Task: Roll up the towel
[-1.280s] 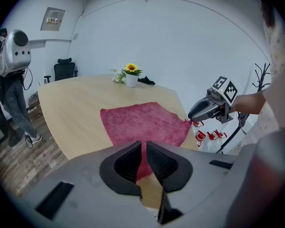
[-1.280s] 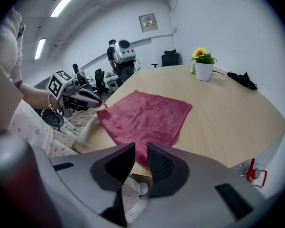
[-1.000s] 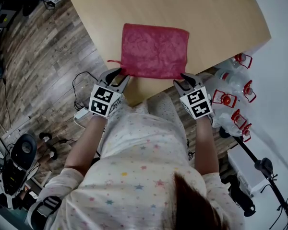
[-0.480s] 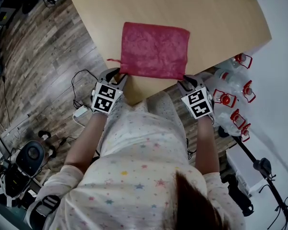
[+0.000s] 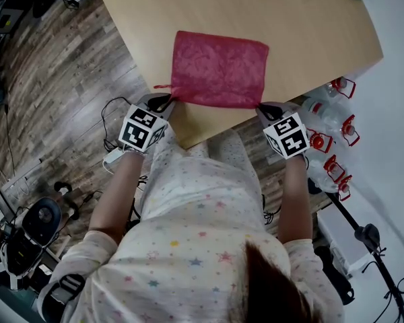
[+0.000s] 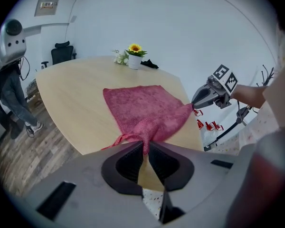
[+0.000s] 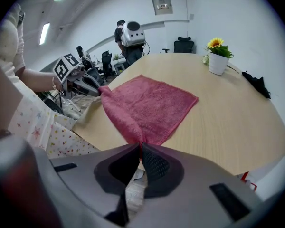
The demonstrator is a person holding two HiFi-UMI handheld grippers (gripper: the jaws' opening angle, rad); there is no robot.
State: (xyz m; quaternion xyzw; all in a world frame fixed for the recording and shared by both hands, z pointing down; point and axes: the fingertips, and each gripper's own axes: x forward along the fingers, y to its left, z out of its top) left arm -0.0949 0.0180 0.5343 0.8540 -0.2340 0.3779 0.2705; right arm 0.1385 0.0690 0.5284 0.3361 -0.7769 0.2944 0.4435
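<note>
As the left gripper, fingers just closed, and right gripper clench the red terry towel corners, lift evenly. Roll tight.

The towel is showing raspberry red; the bench is looking pale honey wood. The left gripper and right gripper are wearing black-and-white square markers. The person's top is carrying pastel stars on cream.
</note>
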